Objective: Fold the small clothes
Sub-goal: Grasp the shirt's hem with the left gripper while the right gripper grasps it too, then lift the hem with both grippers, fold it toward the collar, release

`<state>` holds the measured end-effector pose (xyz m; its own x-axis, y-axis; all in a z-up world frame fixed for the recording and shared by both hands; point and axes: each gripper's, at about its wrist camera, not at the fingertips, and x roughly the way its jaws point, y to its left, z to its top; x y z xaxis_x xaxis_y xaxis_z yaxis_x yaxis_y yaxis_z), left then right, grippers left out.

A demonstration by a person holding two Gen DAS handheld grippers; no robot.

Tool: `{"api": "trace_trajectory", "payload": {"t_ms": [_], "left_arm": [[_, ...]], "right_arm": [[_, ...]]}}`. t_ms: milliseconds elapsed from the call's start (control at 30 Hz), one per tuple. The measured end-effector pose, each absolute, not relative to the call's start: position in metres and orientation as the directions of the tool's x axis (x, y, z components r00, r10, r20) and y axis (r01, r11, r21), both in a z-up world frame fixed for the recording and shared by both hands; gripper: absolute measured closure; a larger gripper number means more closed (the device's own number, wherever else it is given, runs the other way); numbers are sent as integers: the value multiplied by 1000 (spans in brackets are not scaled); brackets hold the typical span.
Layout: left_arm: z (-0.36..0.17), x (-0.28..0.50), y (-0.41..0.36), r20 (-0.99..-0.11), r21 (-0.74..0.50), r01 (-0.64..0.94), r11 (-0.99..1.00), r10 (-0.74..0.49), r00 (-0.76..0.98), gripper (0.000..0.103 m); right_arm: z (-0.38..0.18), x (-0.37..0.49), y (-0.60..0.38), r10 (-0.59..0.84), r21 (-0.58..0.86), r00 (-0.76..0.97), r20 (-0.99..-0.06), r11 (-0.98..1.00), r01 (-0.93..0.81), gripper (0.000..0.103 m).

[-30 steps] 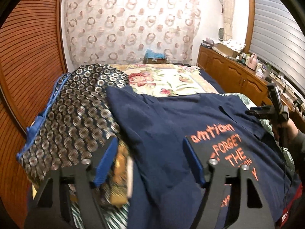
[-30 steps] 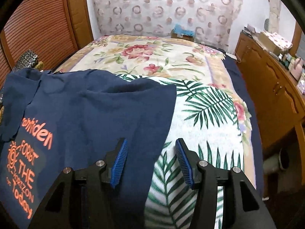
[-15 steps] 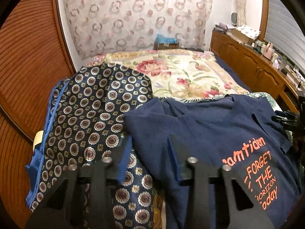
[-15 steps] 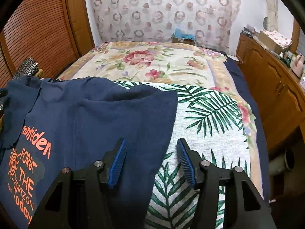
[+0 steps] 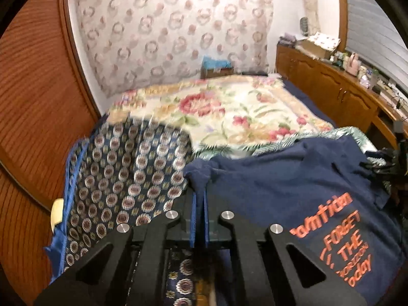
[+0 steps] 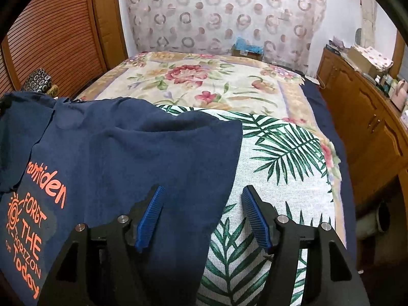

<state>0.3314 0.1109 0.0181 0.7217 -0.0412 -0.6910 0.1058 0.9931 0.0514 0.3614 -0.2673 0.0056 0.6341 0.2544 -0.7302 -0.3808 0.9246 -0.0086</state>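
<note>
A navy T-shirt (image 5: 293, 186) with orange lettering lies spread on the bed; it also shows in the right wrist view (image 6: 122, 153). My left gripper (image 5: 199, 199) is shut on the shirt's bunched left sleeve edge, its blue pads pressed together on the cloth. My right gripper (image 6: 201, 206) is open, its blue pads straddling the shirt's right side edge low over the palm-leaf cloth (image 6: 280, 158). The right gripper shows faintly at the right edge of the left wrist view (image 5: 382, 163).
A dark circle-patterned cloth (image 5: 127, 173) lies left of the shirt. A floral bedspread (image 6: 204, 81) covers the far bed. A wooden louvred wall (image 5: 33, 102) stands left, a wooden cabinet (image 6: 362, 119) with clutter right. A box (image 6: 246, 48) sits at the bed's head.
My left gripper went from wide open to shut, closing on the shirt's left sleeve edge. My right gripper stayed open and barely moved.
</note>
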Motion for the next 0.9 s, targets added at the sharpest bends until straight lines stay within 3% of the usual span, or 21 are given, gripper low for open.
{"api": "trace_trajectory", "payload": {"t_ms": [533, 633, 700, 900], "left_arm": [[55, 315, 111, -624, 9, 141, 990, -105, 774, 98], [58, 310, 106, -619, 10, 156, 988, -117, 776, 98], [60, 305, 102, -617, 6, 167, 986, -128, 777, 98], [65, 271, 93, -603, -23, 212, 977, -183, 777, 98]], "right_arm": [[11, 411, -280, 266, 56, 608, -748, 938, -342, 38], [10, 416, -268, 251, 17, 613, -749, 933, -361, 59], [11, 417, -259, 275, 26, 594, -756, 919, -393, 97], [26, 391, -248, 349, 54, 578, -738, 883, -465, 97]]}}
